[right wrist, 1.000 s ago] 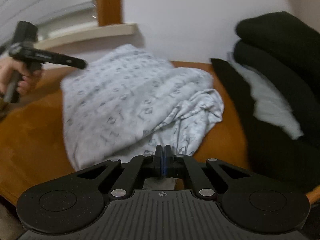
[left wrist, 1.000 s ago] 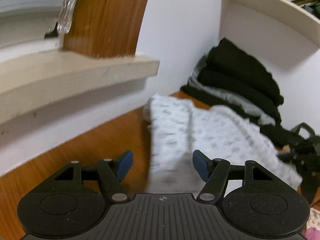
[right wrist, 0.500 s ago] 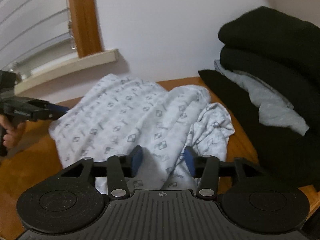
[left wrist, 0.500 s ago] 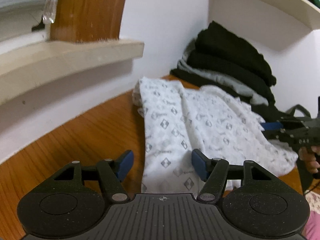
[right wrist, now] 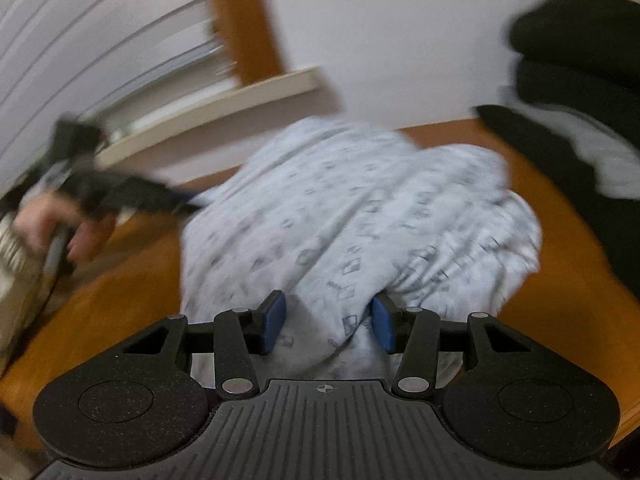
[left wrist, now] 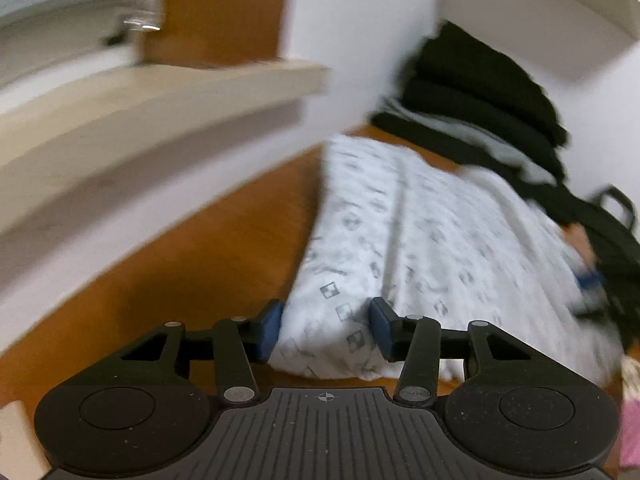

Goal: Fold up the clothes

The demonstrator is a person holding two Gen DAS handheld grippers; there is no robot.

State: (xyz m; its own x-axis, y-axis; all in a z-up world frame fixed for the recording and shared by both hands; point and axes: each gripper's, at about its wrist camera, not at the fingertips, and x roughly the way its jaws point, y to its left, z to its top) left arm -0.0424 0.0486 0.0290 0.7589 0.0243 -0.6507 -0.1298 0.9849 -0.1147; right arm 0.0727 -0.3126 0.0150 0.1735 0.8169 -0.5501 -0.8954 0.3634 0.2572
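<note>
cloth (left wrist: 400,248): white with small grey squares; lies loosely folded and lumpy on the brown surface (left wrist: 192,280), just left of the dark pile (left wrist: 480,92) by the far wall
how it will handle: looks soft, light and floppy; it will sag and slide, so hold it at two spots
where to hold: the near edge, one corner for each tongs
left tongs (left wrist: 326,330): spread, have just been closing; near left corner of the cloth sits between the pads, not pinched yet
right tongs (right wrist: 328,322): spread; a cloth bump sits between the pads, no pinch seen
</note>
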